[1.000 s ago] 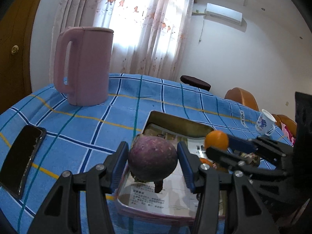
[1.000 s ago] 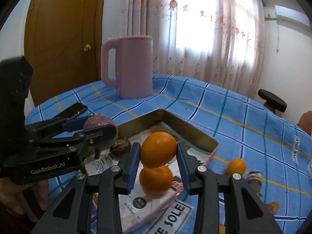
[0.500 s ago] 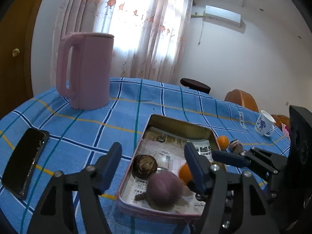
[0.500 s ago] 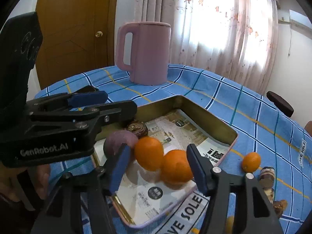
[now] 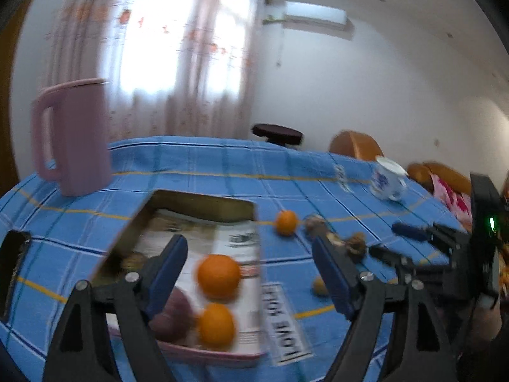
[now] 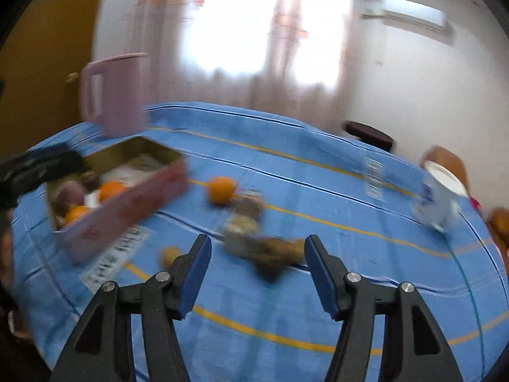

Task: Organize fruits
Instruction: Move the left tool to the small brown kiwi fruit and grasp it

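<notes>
Two hand-held grippers above a round table with a blue checked cloth (image 6: 286,165). Left gripper (image 5: 251,270) spread wide and empty over a paper-lined tin (image 5: 203,205), likely just finished unloading there. Inside the tin: two oranges (image 5: 218,275) and a purple fruit (image 5: 173,315), gathered together as sorted fruit. Right gripper (image 6: 257,273) also spread wide and empty, aimed at loose, blurred brownish pieces (image 6: 270,250) on the cloth beside a stray orange (image 6: 221,189), apparently lining up the next pickup. Compared with half a second ago, both views swung rightward away from the tin; compared with a second ago, purple fruit and orange no longer clamped.
</notes>
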A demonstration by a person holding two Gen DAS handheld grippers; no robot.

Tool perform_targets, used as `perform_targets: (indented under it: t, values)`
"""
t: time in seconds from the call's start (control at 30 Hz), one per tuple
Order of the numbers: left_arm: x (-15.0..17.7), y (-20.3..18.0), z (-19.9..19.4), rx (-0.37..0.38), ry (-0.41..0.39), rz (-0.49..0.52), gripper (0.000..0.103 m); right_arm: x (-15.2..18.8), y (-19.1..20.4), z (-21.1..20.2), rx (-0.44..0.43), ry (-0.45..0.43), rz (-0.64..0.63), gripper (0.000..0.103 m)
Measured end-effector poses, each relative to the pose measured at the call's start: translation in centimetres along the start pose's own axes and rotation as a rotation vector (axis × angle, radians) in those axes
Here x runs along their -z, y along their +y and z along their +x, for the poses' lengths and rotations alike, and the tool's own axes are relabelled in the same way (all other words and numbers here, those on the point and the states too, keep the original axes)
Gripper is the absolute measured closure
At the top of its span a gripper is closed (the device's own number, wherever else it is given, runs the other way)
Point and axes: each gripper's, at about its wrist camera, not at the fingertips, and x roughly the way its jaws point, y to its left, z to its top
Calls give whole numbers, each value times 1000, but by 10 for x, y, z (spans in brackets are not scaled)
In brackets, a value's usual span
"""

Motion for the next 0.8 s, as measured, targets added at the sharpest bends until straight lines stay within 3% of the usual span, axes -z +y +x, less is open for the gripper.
perform_targets:
  t: [0.33, 0.43, 0.5, 0.67, 0.8]
  values:
    - [7, -65, 39, 57, 128, 143, 26, 12, -39, -14, 41, -24, 133, 41]
    - [11, -76, 55, 84, 188, 166, 36, 12, -45, -10, 27, -18, 161, 41]
    - [14, -79, 65, 97, 243, 166, 53, 12, -48, -8, 16, -7, 180, 40]
    - [20, -87, 80, 128, 333, 203, 56, 13, -49, -1, -11, 10, 183, 40]
    - [20, -85, 82, 119, 359, 214, 55, 12, -51, 3, -12, 32, 192, 40]
